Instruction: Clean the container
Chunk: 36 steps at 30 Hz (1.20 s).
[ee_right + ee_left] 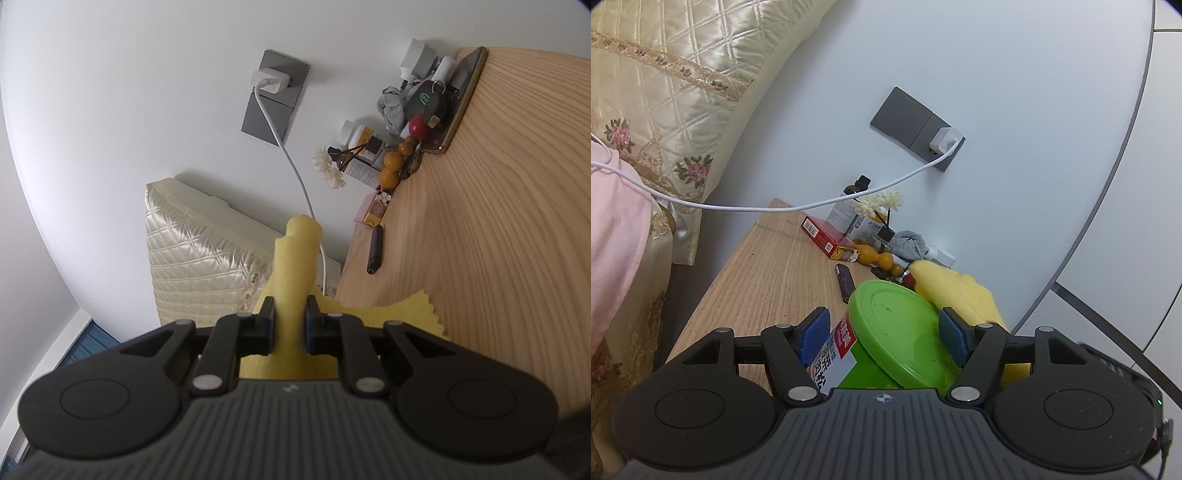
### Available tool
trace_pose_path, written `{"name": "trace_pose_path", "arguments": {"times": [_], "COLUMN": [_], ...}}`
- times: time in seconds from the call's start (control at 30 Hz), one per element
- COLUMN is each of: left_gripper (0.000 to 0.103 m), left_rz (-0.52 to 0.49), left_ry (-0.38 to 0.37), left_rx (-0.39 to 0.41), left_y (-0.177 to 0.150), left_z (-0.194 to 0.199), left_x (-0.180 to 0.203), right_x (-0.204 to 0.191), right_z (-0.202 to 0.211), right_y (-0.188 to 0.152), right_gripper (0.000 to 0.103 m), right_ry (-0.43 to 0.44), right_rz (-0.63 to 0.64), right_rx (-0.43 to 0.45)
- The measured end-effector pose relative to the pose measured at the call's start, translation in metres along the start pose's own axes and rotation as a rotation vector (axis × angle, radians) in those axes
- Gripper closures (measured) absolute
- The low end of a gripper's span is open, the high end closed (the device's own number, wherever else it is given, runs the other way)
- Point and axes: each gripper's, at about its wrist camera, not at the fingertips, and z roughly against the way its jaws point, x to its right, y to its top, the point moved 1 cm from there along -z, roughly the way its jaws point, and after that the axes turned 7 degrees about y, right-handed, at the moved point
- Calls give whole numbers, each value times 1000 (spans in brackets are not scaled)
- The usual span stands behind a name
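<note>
Green-lidded container (pixel 886 339) sits clamped between the blue pads of the left gripper (pixel 884 332), above the wooden counter (pixel 764 266). Right gripper (pixel 290 325) pinches a yellow cloth (pixel 297 273), which shows at the container's 2 o'clock.

The green container (pixel 882 354) shows only its lid and part of a printed label; its lower body lies behind the left gripper (pixel 884 332) housing. The yellow cloth (pixel 960 291) passes behind the lid's far rim, so contact cannot be told. In the right wrist view the cloth's (pixel 295 273) lower end disappears between the right gripper (pixel 290 325) pads. Print on the small bottles (pixel 849 210) is too small to read.
</note>
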Motion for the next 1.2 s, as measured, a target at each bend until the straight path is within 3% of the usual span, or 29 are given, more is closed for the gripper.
{"name": "trace_pose_path", "arguments": {"times": [0.23,0.5,0.8,1.2], "left_gripper": [34,28,40,41], "left_rz": [-11,-37,27,9], "left_ry": [0,13,92,153], "left_rx": [10,13,42,59], "left_y": [0,-10,-19,-16], "left_z": [1,28,45,29], "left_x": [1,9,18,28], "right_x": [6,9,8,0], "right_z": [-14,-14,-11,10], "right_y": [3,2,2,-2], "right_gripper": [87,87,87,87], "right_ry": [20,31,22,3], "right_rz": [6,2,32,37], "right_rx": [6,20,30,28]}}
